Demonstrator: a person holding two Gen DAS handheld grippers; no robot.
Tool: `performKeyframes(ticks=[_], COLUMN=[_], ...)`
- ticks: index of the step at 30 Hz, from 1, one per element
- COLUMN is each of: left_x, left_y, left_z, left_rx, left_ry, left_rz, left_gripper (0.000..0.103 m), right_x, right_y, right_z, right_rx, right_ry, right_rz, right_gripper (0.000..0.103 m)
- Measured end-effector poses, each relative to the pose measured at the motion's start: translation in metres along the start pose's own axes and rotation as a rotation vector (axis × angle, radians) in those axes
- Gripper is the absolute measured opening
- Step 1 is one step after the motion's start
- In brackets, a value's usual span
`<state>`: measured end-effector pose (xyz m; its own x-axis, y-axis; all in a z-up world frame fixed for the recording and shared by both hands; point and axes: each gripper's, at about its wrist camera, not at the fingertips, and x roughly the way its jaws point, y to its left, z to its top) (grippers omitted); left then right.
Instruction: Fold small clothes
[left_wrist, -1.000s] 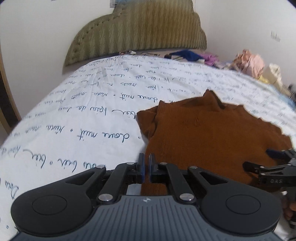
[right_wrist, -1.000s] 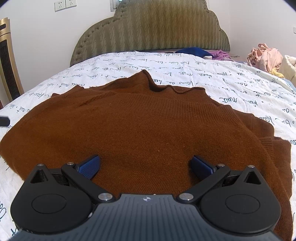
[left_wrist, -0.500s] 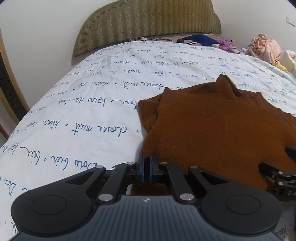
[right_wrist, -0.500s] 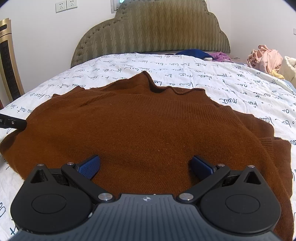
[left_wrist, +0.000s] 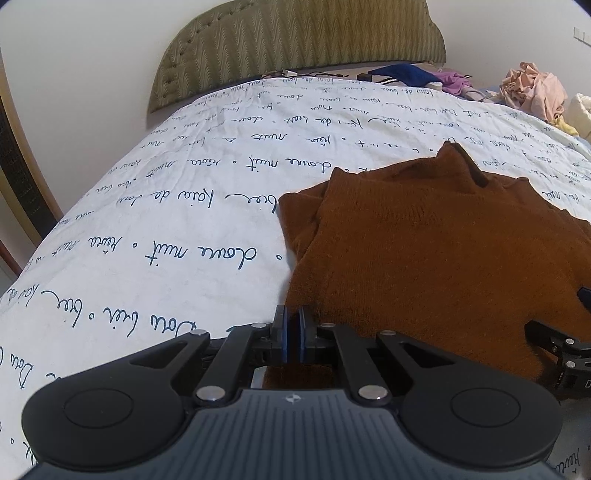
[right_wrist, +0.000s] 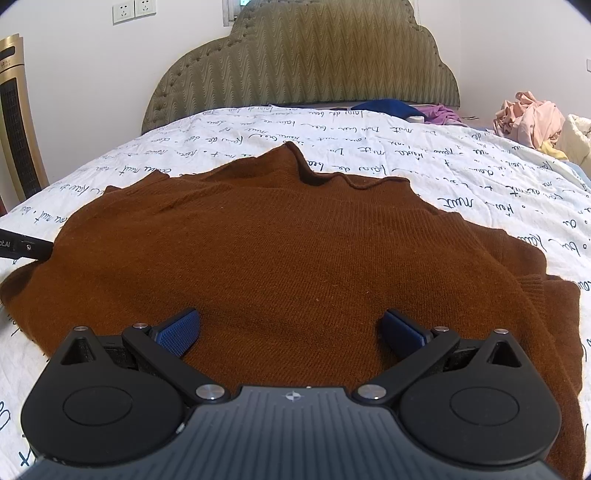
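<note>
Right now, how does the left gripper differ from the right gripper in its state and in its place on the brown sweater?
The left gripper is shut, pinching the near left edge of the brown sweater; the right gripper is open and holds nothing. The left gripper sits at the sweater's border beside the printed bedsheet; the right gripper hangs over the sweater's near middle, its fingers spread wide. Both have black frames and blue pads.

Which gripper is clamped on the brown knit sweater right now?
The left gripper: its blue pads are shut on the brown knit sweater at its near edge. The right gripper is spread wide open above it.
</note>
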<state>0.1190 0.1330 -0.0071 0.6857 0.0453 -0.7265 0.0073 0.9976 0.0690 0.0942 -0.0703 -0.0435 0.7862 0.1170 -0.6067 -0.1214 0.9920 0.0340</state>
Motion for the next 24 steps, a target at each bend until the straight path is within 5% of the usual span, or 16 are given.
performKeyframes(ticks=[5, 7, 9, 11, 18, 24], left_x=[0.001, 0.000, -0.002, -0.005, -0.005, -0.003], left_y=[0.002, 0.005, 0.009, 0.015, 0.034, 0.044], left_z=[-0.001, -0.001, -0.002, -0.003, 0.005, 0.022], left_rx=[-0.005, -0.015, -0.022, -0.031, -0.091, -0.167], left_ry=[-0.005, -0.013, -0.031, -0.057, -0.050, -0.064], left_rz=[0.000, 0.006, 0.020, 0.026, -0.056, -0.155], left_gripper=[0.011, 0.025, 0.055, 0.070, 0.072, 0.072], right_x=[0.000, 0.000, 0.000, -0.001, -0.008, -0.022], right_y=[0.000, 0.000, 0.000, 0.001, 0.006, 0.027], right_z=[0.000, 0.000, 0.000, 0.000, 0.002, 0.003], right_rx=[0.000, -0.001, -0.002, -0.005, -0.003, -0.055], right_ry=[0.000, 0.000, 0.000, -0.001, -0.008, -0.008], right_rz=[0.000, 0.000, -0.001, -0.003, -0.015, 0.058], right_gripper=[0.103, 0.103, 0.103, 0.103, 0.103, 0.103])
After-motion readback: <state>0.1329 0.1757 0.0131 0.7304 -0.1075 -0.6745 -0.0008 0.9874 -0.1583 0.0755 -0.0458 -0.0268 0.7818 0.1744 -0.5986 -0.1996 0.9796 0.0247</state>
